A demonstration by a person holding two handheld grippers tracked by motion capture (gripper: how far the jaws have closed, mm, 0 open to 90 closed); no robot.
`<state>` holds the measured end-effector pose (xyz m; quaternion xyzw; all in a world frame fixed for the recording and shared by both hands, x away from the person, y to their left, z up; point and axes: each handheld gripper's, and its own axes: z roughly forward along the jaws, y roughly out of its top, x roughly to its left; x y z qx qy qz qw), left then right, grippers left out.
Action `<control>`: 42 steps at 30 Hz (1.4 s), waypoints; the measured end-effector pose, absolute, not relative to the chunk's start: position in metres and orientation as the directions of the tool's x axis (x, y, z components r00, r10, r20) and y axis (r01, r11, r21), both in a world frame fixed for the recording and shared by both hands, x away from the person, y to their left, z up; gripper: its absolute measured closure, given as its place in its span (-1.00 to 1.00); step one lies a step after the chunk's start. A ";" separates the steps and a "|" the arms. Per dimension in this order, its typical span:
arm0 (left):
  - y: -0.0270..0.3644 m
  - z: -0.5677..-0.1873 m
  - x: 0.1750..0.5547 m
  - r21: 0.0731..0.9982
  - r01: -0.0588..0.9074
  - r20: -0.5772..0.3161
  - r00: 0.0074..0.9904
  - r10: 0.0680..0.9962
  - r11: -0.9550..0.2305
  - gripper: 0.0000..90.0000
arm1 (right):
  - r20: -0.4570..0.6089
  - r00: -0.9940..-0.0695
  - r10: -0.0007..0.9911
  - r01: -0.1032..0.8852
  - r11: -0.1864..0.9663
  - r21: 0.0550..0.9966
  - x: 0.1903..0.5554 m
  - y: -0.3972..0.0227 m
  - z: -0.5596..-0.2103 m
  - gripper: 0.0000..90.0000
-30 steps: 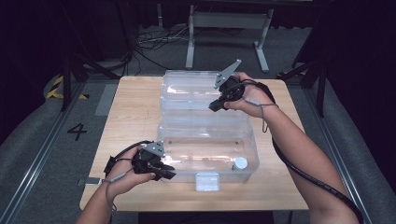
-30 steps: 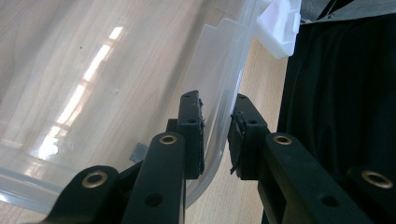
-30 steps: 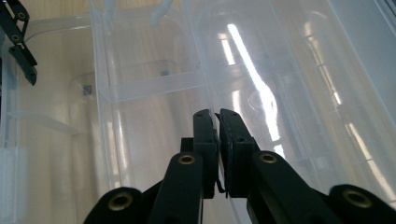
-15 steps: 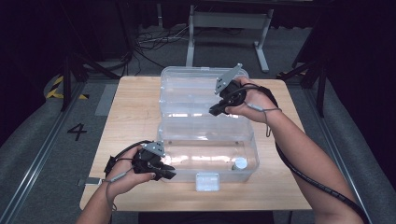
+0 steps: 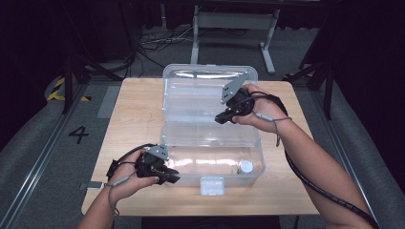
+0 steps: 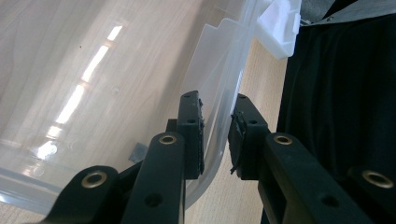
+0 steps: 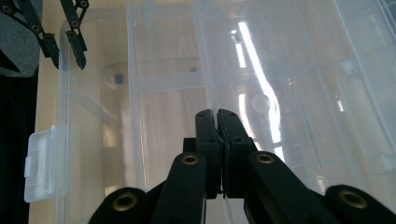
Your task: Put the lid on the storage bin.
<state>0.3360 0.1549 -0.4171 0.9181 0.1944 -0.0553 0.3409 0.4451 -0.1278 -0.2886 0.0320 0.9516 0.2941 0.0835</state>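
While my left gripper straddles the near left corner of the clear plastic box on the worktop, its jaws stand narrow, one inside the wall and one outside. From its own view I see a small gap at the outer pad, so I judge they brace the wall loosely rather than clamp it. My right gripper sits over the middle of the box, and in its own view the jaws have just been closing and are now pinched tight on the thin edge of the lid, which stands raised toward the far side. I judge the box is already unlatched, its white clasp hanging free at the near front, and the lid is partway through its swing. A small white cap lies inside, near the right end. What is left is to carry the lid the rest of the way and let go.
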 end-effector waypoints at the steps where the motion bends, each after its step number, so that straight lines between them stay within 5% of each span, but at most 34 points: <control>1: 0.155 -0.417 0.336 0.604 0.394 -0.234 0.918 0.319 -0.693 0.71 | -0.142 -0.984 0.107 0.008 0.825 0.566 0.443 -0.128 -0.289 0.98; 42: 0.155 -0.417 0.335 0.606 0.393 -0.230 0.919 0.321 -0.692 0.70 | -0.166 -0.985 0.051 -0.050 0.830 0.555 0.401 -0.131 -0.298 1.00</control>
